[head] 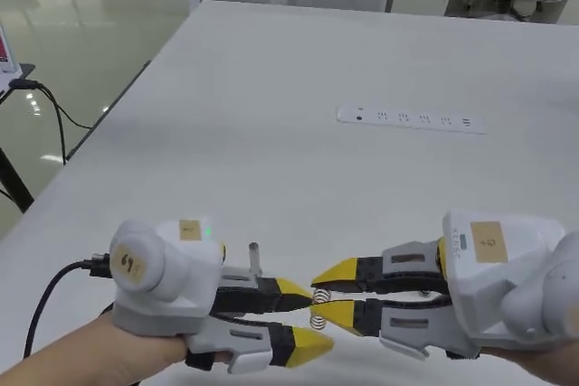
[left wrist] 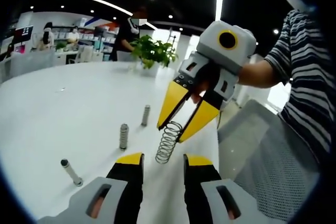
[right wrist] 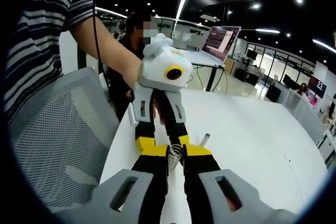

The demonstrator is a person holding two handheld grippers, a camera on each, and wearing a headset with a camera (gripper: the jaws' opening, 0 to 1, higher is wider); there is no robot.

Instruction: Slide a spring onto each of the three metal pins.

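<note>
White desk (head: 271, 133) runs away under both my hands, with a long white power strip (head: 412, 119) lying well off toward its far side.

My right gripper (right wrist: 175, 150) has its yellow-tipped jaws clamped on a small silvery coil spring (left wrist: 168, 142). They pinch it near its upper end, so the coil hangs from the tips at a slant with its free end low over the desk. My left gripper (left wrist: 164, 160) faces it tip to tip. Its jaws are parted with a clear gap and hold nothing. The spring's lower end hangs just ahead of that gap; I cannot tell whether it touches either tip.

Outward from there, three short grey metal pins stand apart in a loose row on the desk, off to the left gripper's side of the spring. The nearest pin (left wrist: 71, 171) looks bare, with a dark top. The middle pin (left wrist: 124, 136) seems to wear a coil already. The farthest pin (left wrist: 145, 115) is too small for me to judge.

The pins stand upright while the spring hangs slanted. I judge the next move depends on bringing its long axis upright, with the open lower end over a bare pin's top. The left gripper is nearer the pins, but the right gripper has the spring.
</note>
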